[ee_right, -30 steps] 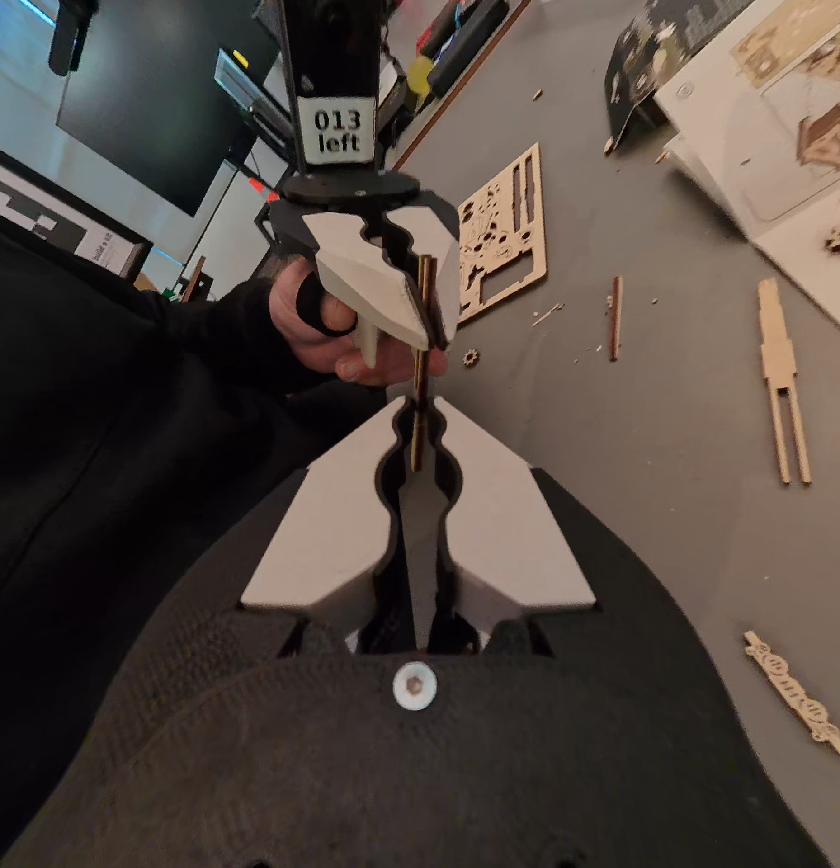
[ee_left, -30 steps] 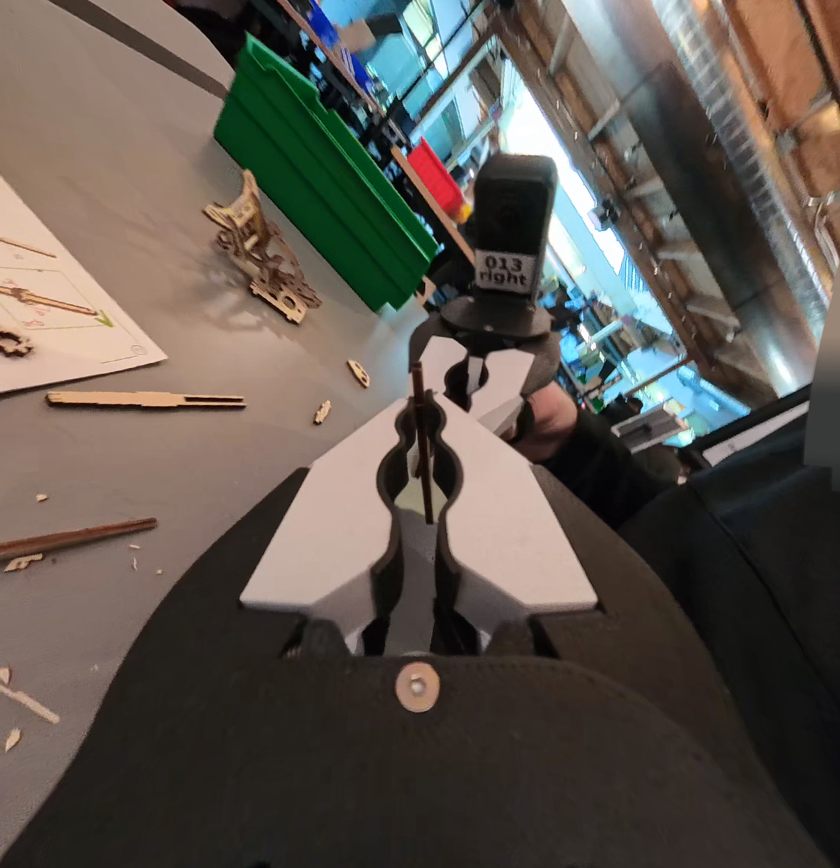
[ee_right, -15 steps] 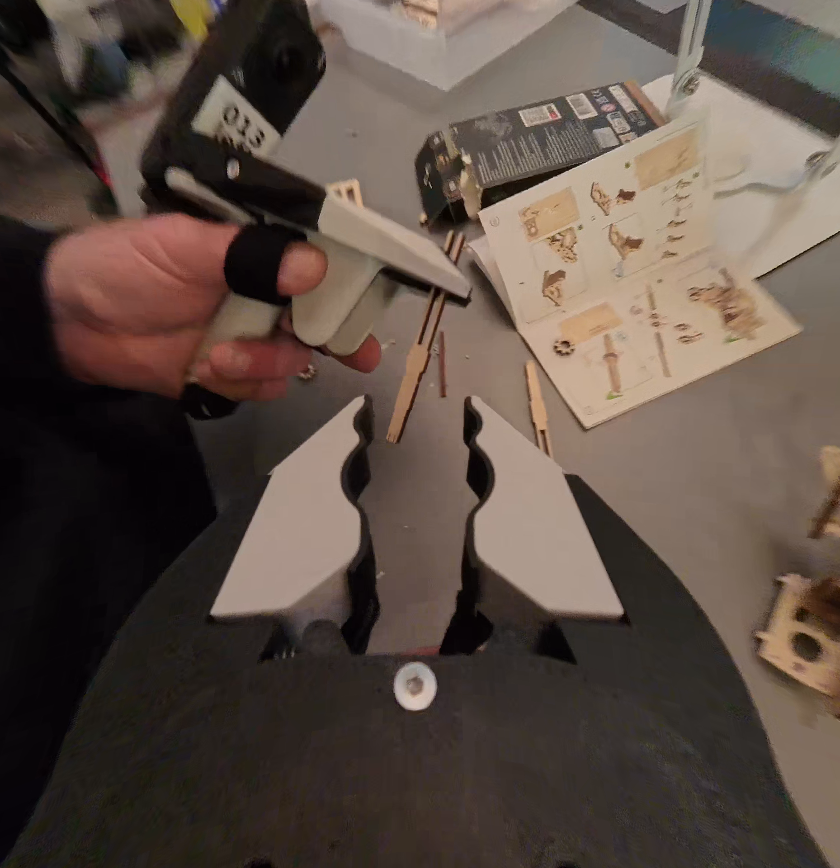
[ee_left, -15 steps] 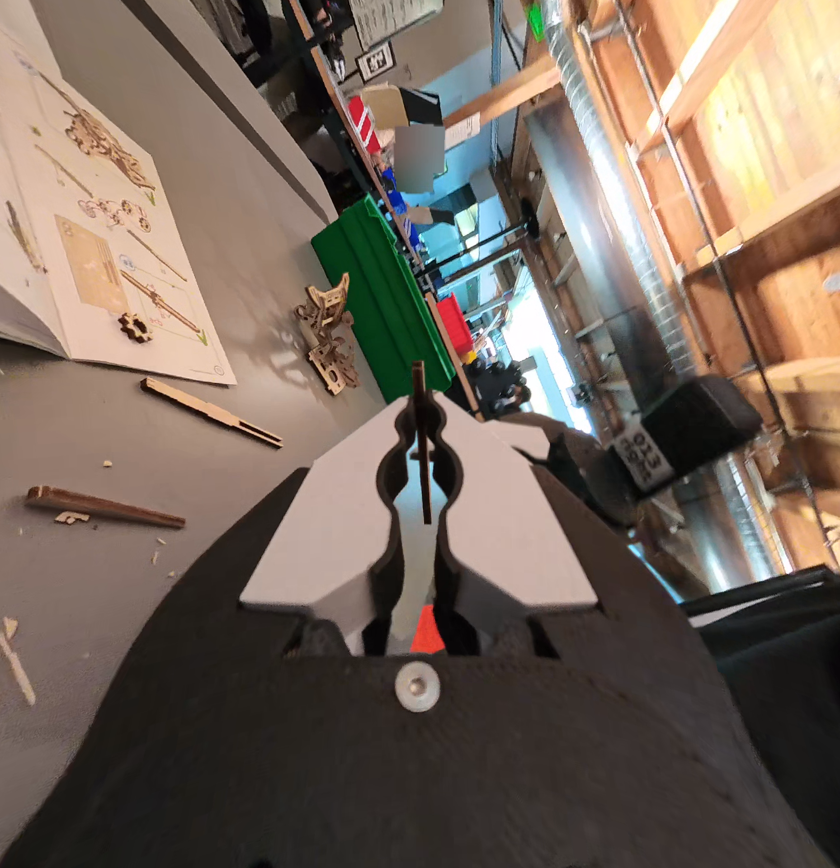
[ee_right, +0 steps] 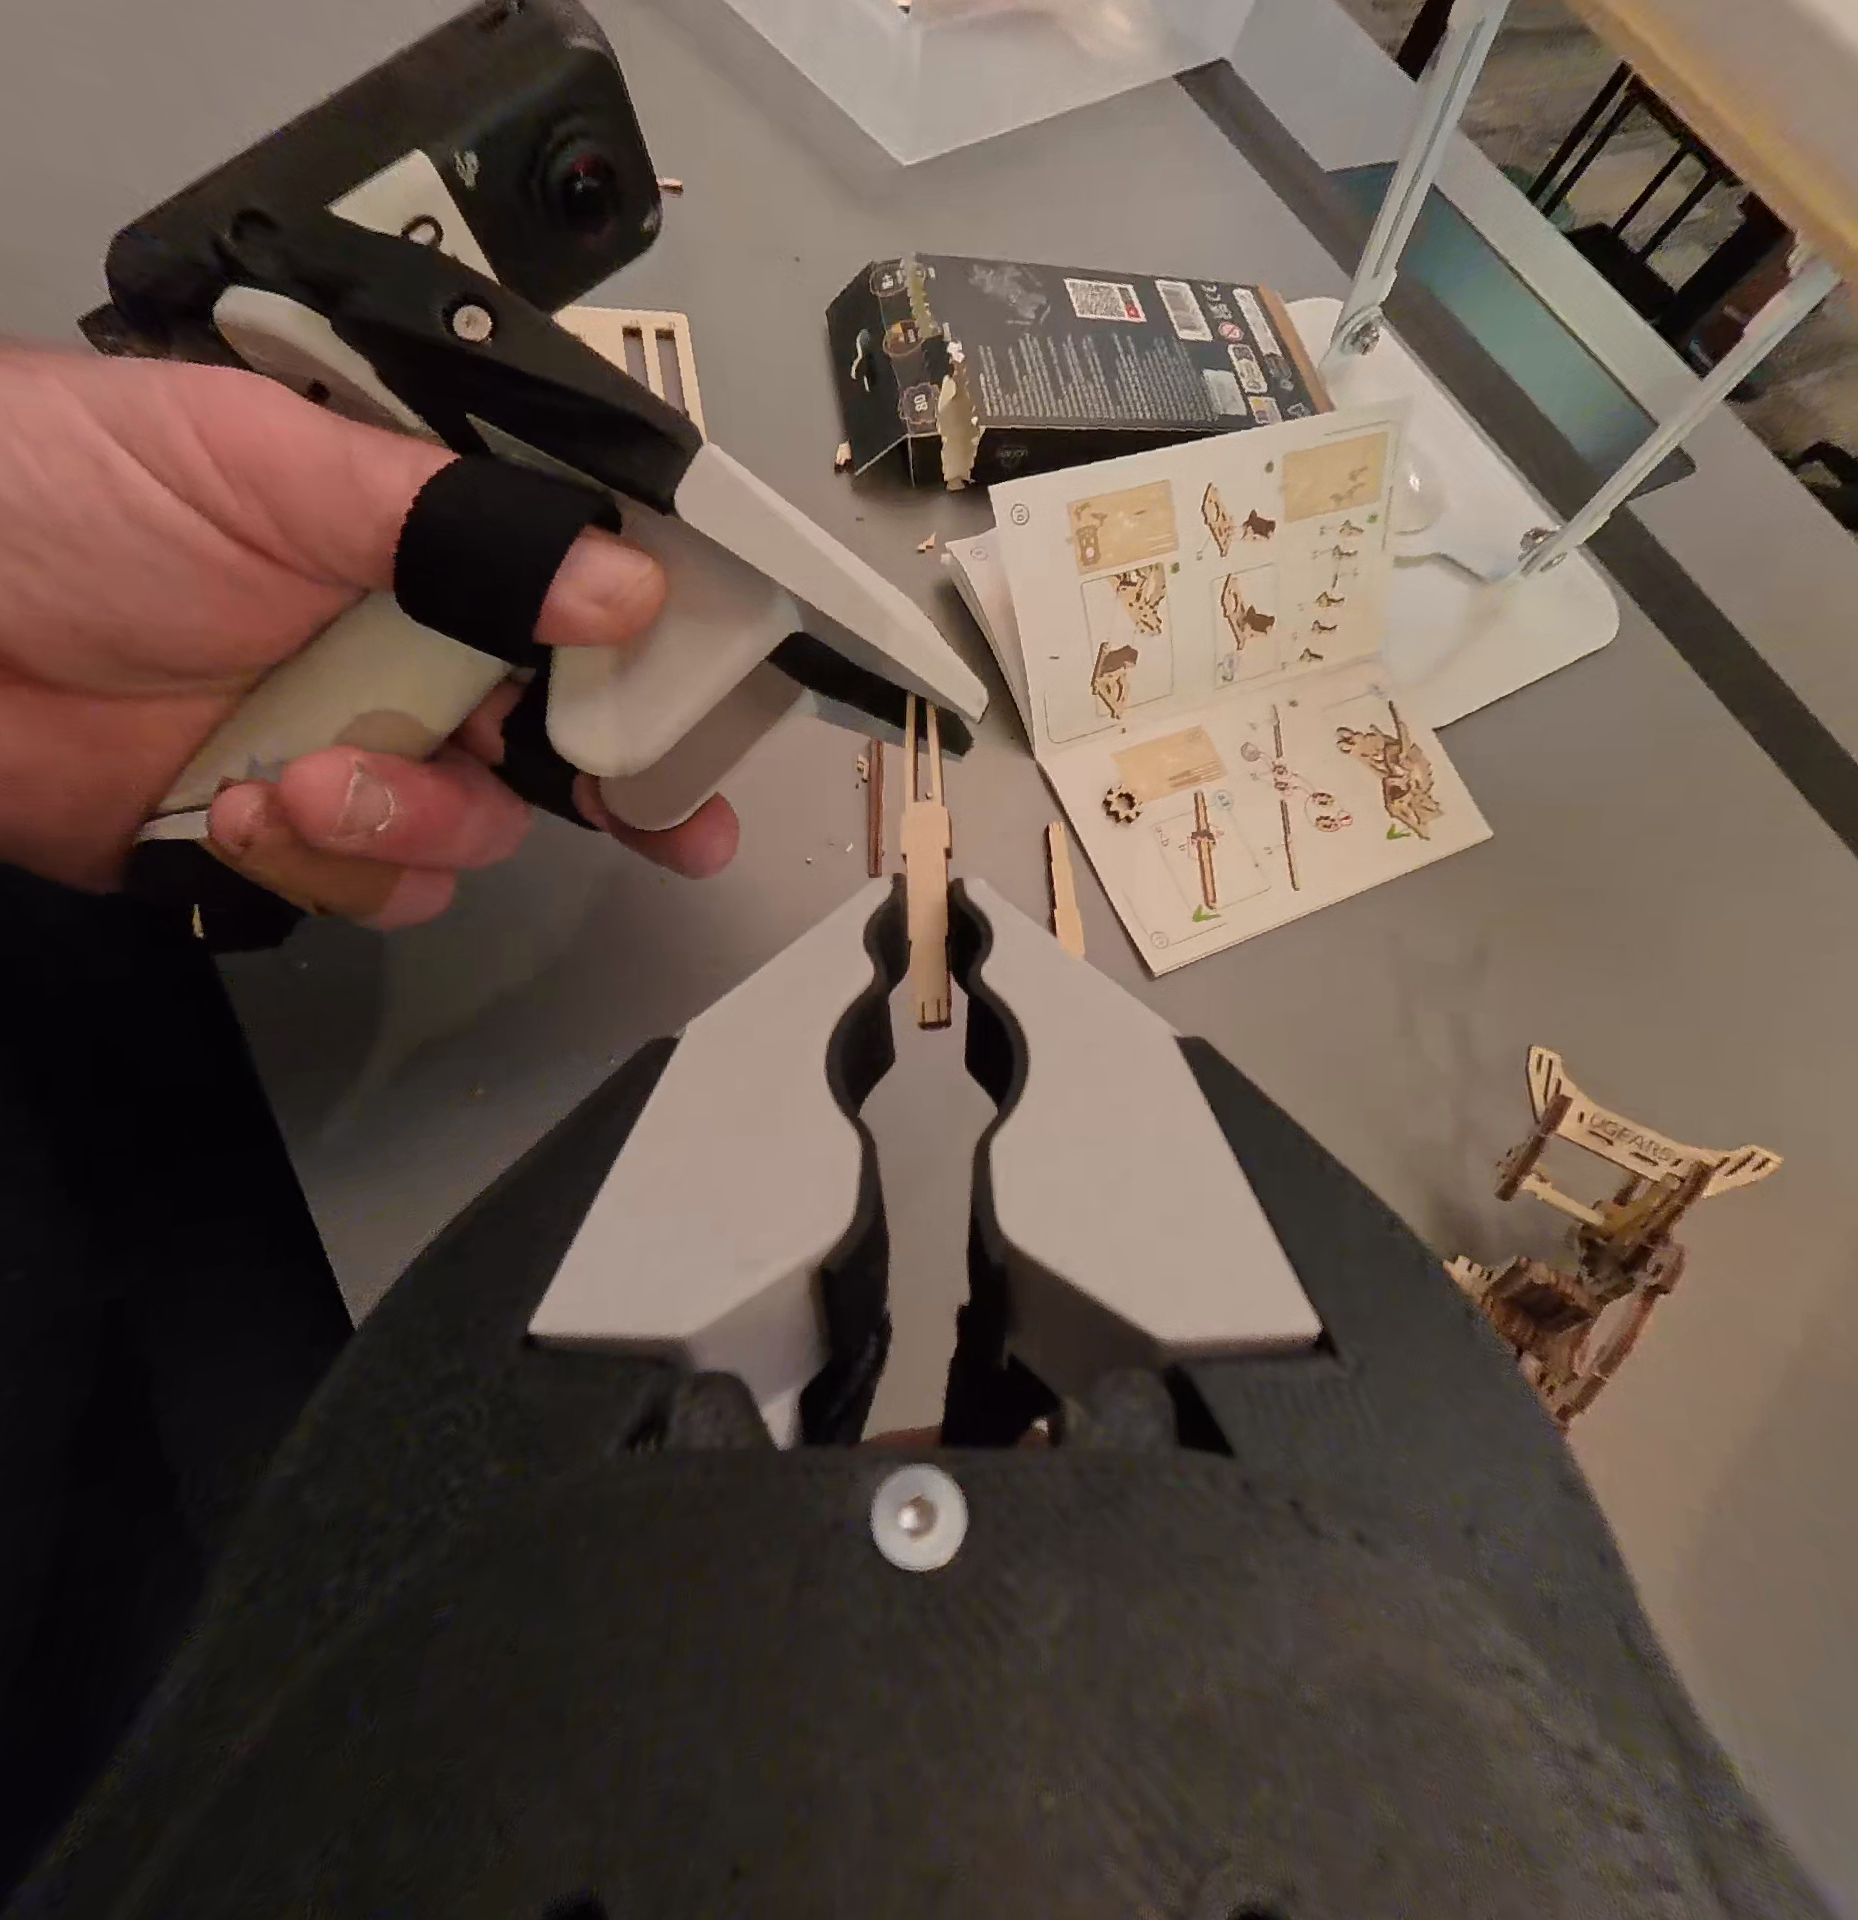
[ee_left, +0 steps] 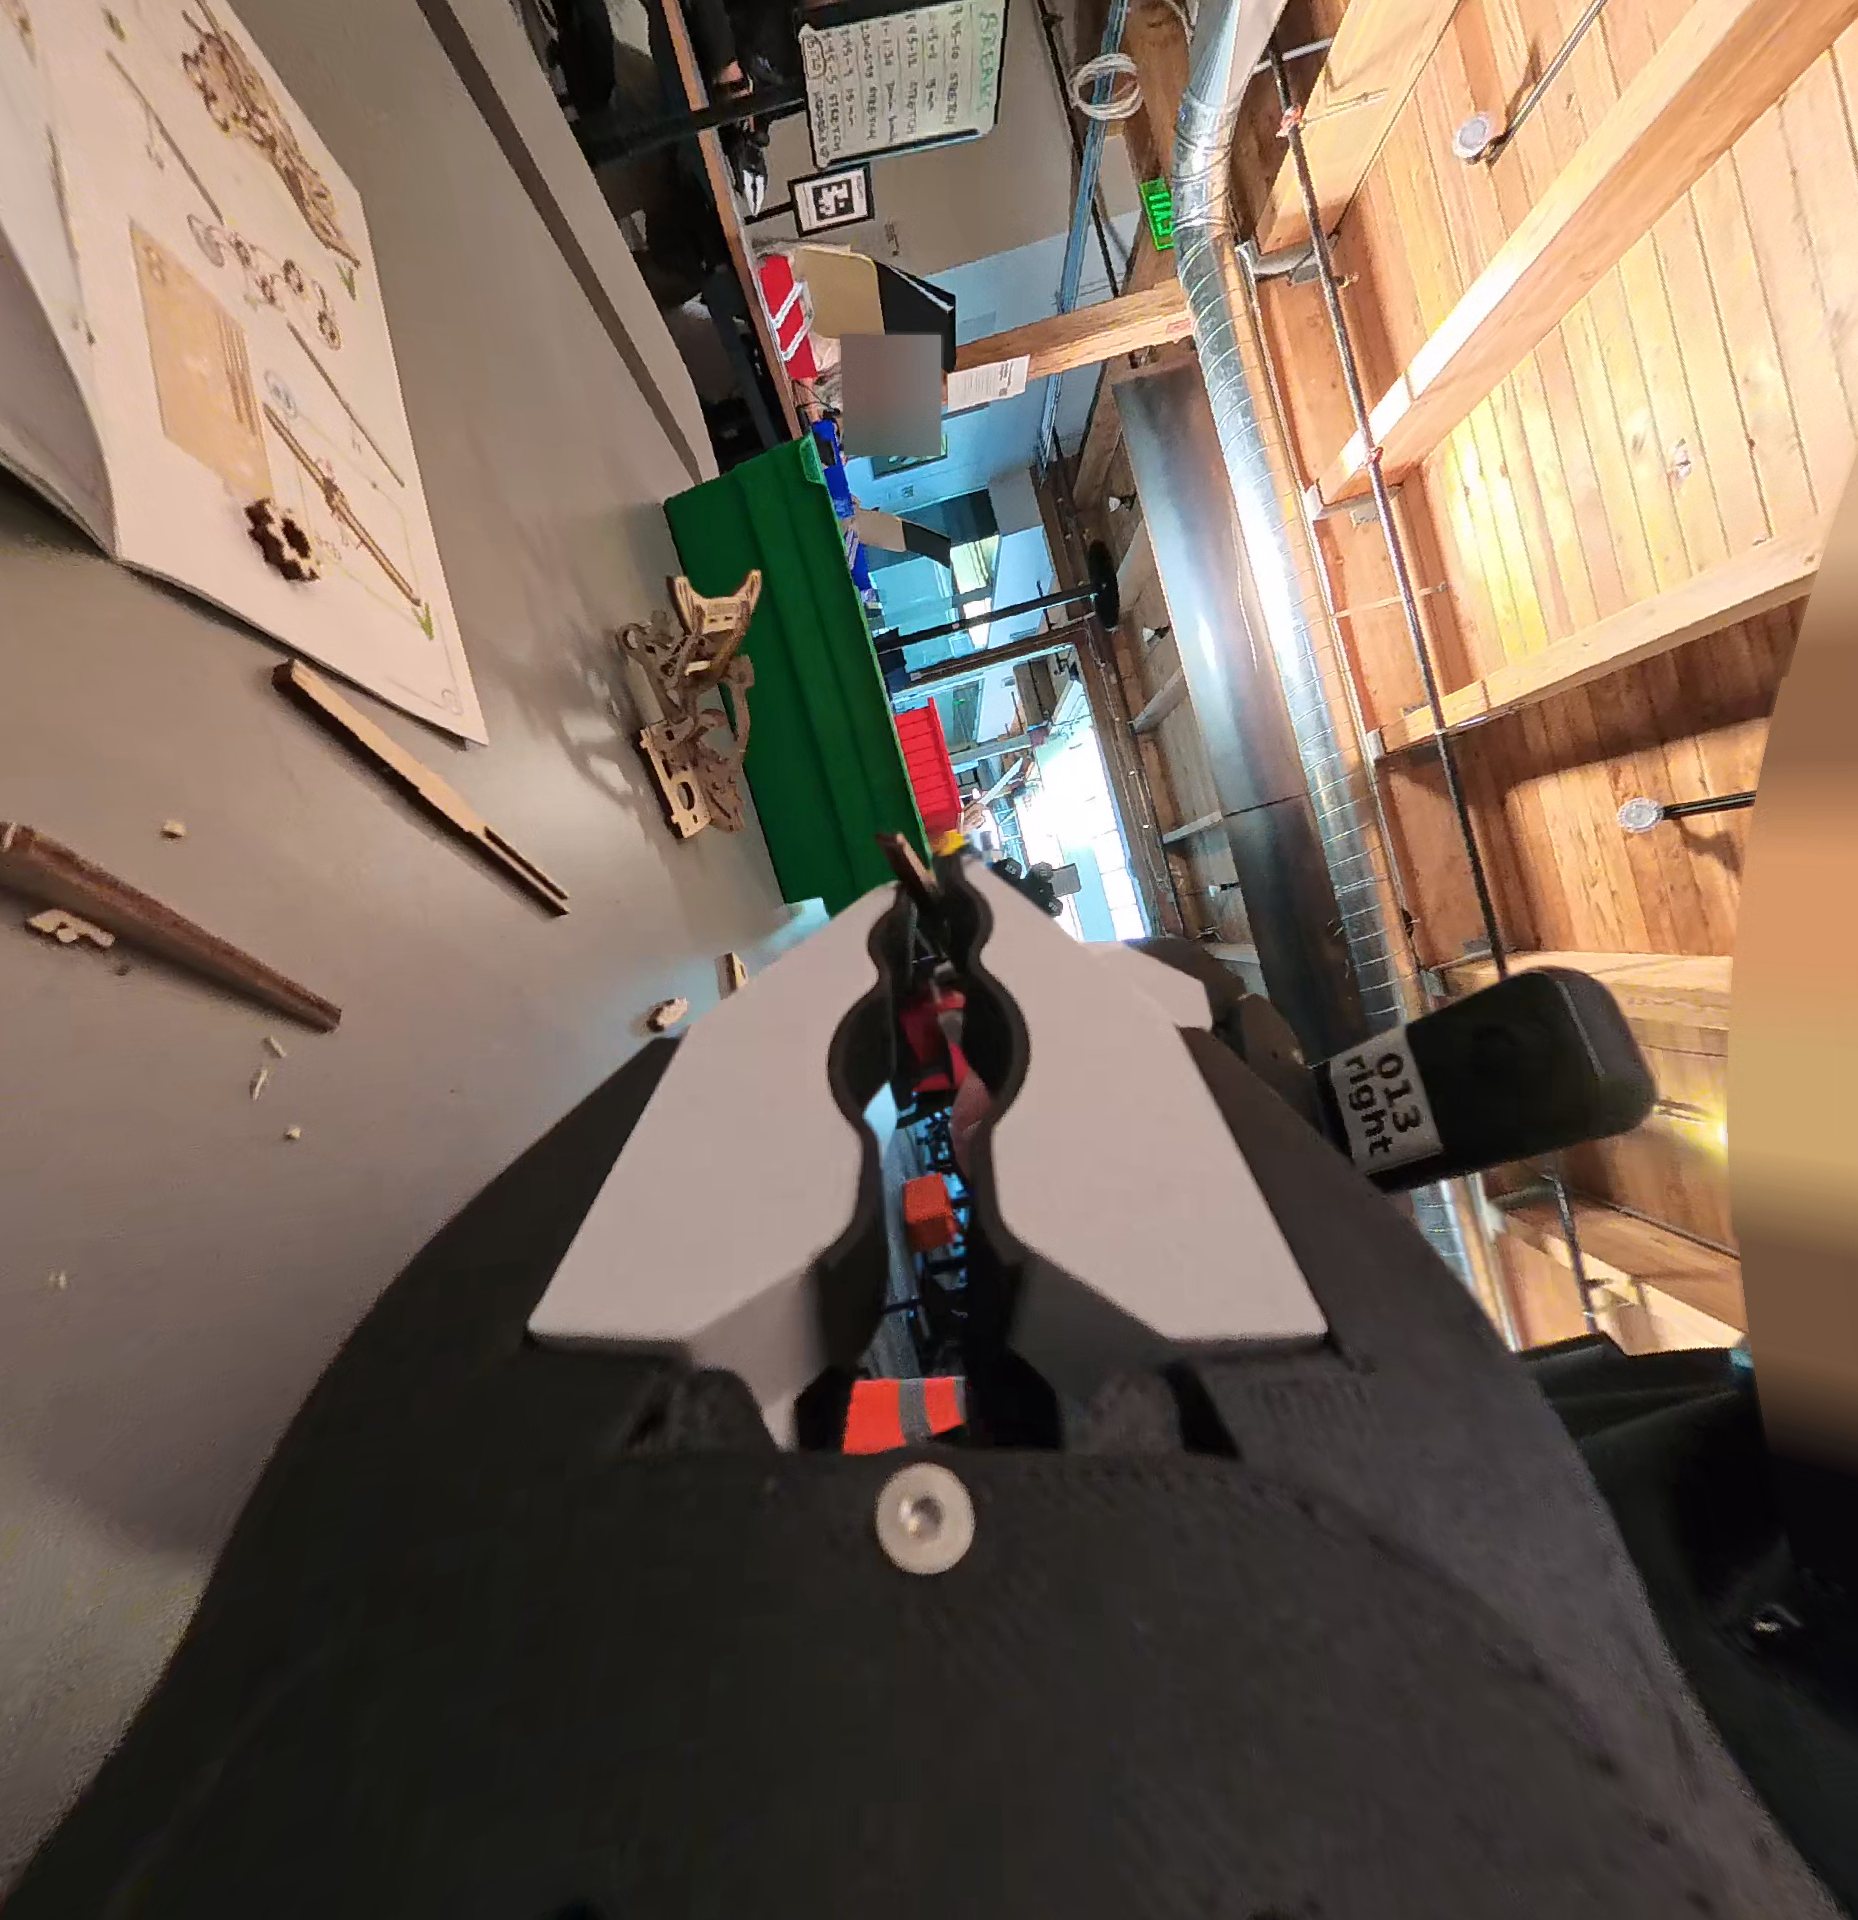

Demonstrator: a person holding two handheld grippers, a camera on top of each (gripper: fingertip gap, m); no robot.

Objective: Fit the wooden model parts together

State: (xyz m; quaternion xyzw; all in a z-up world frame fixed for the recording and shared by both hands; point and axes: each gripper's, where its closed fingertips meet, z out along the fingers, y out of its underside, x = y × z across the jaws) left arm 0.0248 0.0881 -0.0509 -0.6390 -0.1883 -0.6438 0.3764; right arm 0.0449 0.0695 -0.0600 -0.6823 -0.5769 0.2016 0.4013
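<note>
Left gripper (ee_right: 956,717), seen from the right wrist view, comes in from the upper left in the person's hand (ee_right: 208,623). It is clamped on the forked end of a pale flat wooden slat with a two-prong slot (ee_right: 925,862). In its own view, only a dark sliver of that slat's edge (ee_left: 909,862) shows at the tips, jaws nearly together on it. The grip is at the very tip, so the bite looks small.

Risk 1: the slat pivots or slips in that shallow pinch as soon as the other end gets loaded, and the prongs are thin enough to crack.

The slat hangs over the grey bench (ee_right: 1527,1039), its tabbed lower end lying between the tips of the right gripper (ee_right: 925,899). That one stands partly open, with a narrow gap, and from here it appears to hold nothing. Whether its pads touch the slat cannot be told.

Risk 2: if the right gripper closes off-centre, it pushes the slat sideways out of the left grip, or nips only the tab.

On the bench beyond the slat: a thin dark wooden strip (ee_right: 875,810) and a second pale slat (ee_right: 1065,883), both close by. Further right are an open instruction booklet (ee_right: 1216,675) and a part-built pale wooden model frame (ee_right: 1611,1226).

Risk 3: a dropped slat lands among lookalike parts. A wide right-hand swing could also clip the frame.
</note>
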